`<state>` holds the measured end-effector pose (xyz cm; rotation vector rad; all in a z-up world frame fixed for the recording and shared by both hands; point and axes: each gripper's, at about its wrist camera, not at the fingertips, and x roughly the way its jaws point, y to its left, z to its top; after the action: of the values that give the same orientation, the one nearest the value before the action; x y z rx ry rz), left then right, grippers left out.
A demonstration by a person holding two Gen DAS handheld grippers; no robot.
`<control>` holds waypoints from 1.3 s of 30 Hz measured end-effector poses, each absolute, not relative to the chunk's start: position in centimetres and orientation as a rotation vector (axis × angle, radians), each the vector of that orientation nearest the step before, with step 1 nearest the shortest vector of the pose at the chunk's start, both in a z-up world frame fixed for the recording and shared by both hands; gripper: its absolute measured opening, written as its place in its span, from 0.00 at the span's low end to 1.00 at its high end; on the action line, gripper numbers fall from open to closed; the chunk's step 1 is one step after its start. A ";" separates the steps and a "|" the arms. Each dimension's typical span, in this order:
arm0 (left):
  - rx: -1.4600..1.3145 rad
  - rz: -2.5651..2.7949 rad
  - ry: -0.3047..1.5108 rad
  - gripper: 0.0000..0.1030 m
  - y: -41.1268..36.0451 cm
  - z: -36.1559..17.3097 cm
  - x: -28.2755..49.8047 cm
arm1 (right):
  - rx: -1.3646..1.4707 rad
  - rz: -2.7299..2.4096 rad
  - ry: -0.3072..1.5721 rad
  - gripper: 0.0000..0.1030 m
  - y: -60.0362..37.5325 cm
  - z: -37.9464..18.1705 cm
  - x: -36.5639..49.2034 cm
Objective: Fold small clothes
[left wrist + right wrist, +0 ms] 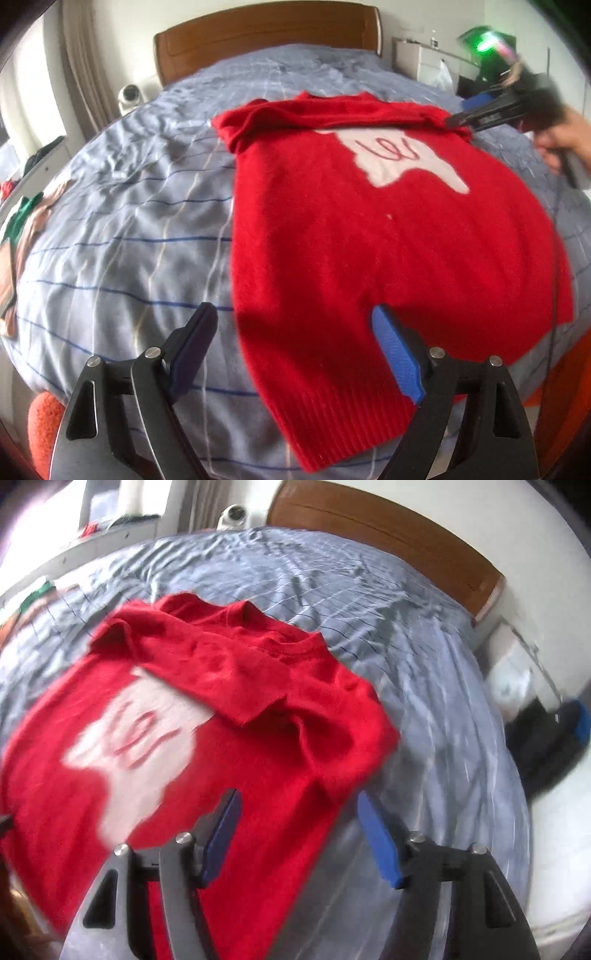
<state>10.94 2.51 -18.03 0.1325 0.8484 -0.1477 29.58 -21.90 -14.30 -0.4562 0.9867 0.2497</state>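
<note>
A small red sweater [369, 236] with a white hand motif [402, 158] lies on the grey striped bedspread [129, 221]. Its sleeves are folded in across the top. My left gripper [295, 325] is open above the sweater's hem, left finger over the bedspread, right finger over the knit. My right gripper [297, 812] is open over the sweater's [207, 716] right edge near the folded sleeve; the view is blurred. In the left wrist view the right gripper [461, 120] sits at the sweater's far right shoulder.
A wooden headboard [266, 37] stands at the far end of the bed. A white camera [129, 94] sits to its left. Other clothes [22, 236] lie at the bed's left edge. A white nightstand [424, 59] stands at the right.
</note>
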 end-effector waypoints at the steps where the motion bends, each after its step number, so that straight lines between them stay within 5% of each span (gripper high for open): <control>1: 0.130 -0.147 0.849 0.84 2.4 -18.0 11.0 | -0.492 0.253 0.993 0.63 -21.1 -15.4 31.1; 3: 0.144 -0.145 0.860 0.84 2.2 -18.4 11.1 | -0.518 0.246 1.024 0.62 -20.4 -17.2 33.3; 6: 0.166 -0.144 0.860 0.84 1.9 -18.7 11.0 | -0.282 0.209 1.101 0.04 -22.7 -18.8 36.1; 12: 0.153 -0.159 0.854 0.84 2.1 -18.6 10.9 | 0.313 -0.113 0.952 0.03 -39.3 -16.1 30.6; 14: 0.129 -0.163 0.870 0.84 2.4 -18.7 11.1 | 0.487 -0.201 0.986 0.11 -45.8 -17.2 27.0; 16: 0.109 -0.162 0.879 0.84 2.6 -18.8 11.2 | 0.442 -0.209 1.063 0.66 -47.5 -18.1 25.2; 17: 0.101 -0.158 0.881 0.84 2.7 -18.8 11.2 | 0.389 -0.194 1.071 0.72 -47.3 -18.0 24.4; 24: 0.127 -0.132 0.872 0.85 2.4 -19.0 11.1 | -0.023 -0.103 0.953 0.76 -39.6 -14.1 22.6; 32: 0.138 -0.129 0.869 0.87 2.2 -19.1 11.2 | -0.103 0.221 0.964 0.78 -32.0 -13.1 26.3; 36: 0.139 -0.129 0.872 0.88 2.3 -19.1 11.1 | -0.278 0.318 1.126 0.57 -26.3 -18.3 30.0; 38: 0.137 -0.130 0.876 0.89 2.4 -19.1 11.1 | -0.291 0.304 1.138 0.34 -26.0 -19.6 30.8; 39: 0.133 -0.132 0.877 0.89 2.6 -19.1 11.1 | -0.256 0.281 1.139 0.10 -26.7 -19.8 31.1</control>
<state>11.14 2.55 -19.05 0.1329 0.8769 -0.1320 31.14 -26.65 -19.76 -0.2564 1.1387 0.2810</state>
